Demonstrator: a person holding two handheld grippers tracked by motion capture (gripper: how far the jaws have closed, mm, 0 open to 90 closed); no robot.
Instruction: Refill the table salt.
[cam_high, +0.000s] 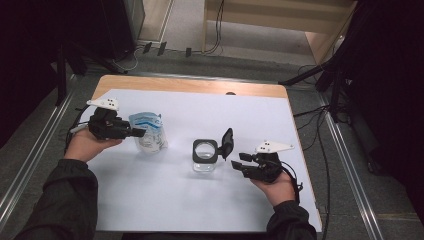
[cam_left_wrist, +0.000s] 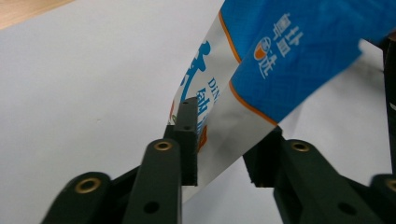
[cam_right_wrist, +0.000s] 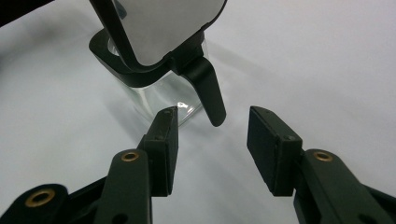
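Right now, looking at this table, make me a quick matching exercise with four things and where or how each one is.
Things:
1. pouch
2. jar
3. right gripper
4. left gripper

States:
a. jaws apart, nothing between them
b. blue and white, between two jaws
c. clear, its black lid flipped up
d. jaws on either side of a bag

Pairs: 1-b, 2-c, 3-a, 4-d

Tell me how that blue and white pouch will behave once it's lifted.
The pouch looks like thin film and already creases between the left gripper jaws, so it will probably sag. Its glossy surface may slip. It stands beside the open jar and would likely tip easily.
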